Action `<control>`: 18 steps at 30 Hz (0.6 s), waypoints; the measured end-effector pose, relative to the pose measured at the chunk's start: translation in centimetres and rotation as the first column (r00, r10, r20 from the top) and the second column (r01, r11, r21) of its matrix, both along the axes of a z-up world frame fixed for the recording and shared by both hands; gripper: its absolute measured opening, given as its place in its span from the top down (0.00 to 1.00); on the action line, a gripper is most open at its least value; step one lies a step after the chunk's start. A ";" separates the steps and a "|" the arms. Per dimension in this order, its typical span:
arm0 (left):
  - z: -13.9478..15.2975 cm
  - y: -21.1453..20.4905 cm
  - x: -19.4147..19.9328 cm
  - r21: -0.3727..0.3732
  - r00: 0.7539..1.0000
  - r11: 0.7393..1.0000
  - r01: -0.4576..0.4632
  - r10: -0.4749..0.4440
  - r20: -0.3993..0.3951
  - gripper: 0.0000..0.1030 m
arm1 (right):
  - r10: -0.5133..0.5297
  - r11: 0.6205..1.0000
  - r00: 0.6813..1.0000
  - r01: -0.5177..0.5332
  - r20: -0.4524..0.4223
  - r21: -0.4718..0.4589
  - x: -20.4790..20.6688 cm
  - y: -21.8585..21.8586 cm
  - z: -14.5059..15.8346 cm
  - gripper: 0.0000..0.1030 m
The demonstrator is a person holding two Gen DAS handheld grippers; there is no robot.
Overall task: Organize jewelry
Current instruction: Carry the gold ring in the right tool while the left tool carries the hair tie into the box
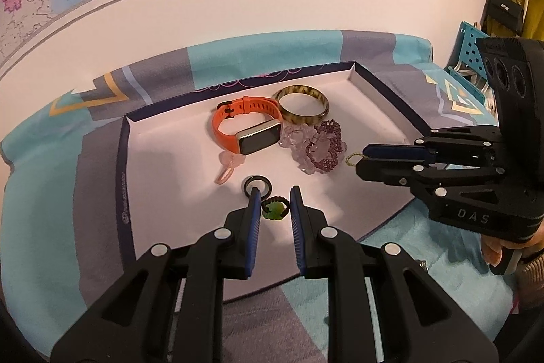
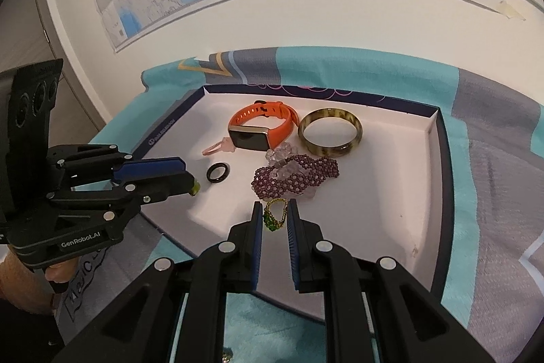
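Both claws stand spread over the white tray (image 1: 163, 165): the left gripper (image 1: 275, 204) straddles a green-stone ring (image 1: 274, 209), the right gripper (image 2: 275, 215) a gold ring (image 2: 275, 216). Beyond lie a black ring (image 2: 218, 174), purple beads (image 2: 295, 174), an orange watch (image 2: 261, 125) and a bangle (image 2: 329, 136).

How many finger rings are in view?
3: a black ring lying in the tray, a green-stone ring between the left claw fingers, and a gold green-stone ring between the right claw fingers.
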State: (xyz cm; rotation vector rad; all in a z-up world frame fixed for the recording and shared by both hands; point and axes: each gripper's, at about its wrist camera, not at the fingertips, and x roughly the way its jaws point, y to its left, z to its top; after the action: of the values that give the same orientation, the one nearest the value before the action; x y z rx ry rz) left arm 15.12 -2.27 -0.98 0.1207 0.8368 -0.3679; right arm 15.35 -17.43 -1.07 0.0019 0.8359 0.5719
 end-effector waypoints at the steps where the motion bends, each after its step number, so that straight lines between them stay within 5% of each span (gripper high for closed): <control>1: -0.1 -0.2 0.1 0.003 1.000 1.000 0.001 -0.001 -0.001 0.83 | 0.000 1.000 1.000 0.000 -0.003 -0.002 0.2 0.1 -0.1 0.88; 18: -1.3 -0.7 2.0 0.020 0.999 0.999 -0.026 0.026 -0.040 0.81 | -0.012 0.999 1.000 0.011 -0.025 -0.045 1.5 1.0 -1.1 0.82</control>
State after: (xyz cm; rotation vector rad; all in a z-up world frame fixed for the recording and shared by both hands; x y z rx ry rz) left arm 17.08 -3.00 -2.25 0.1208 0.8814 -0.3388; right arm 16.80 -16.44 -2.17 -0.0274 0.8724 0.5428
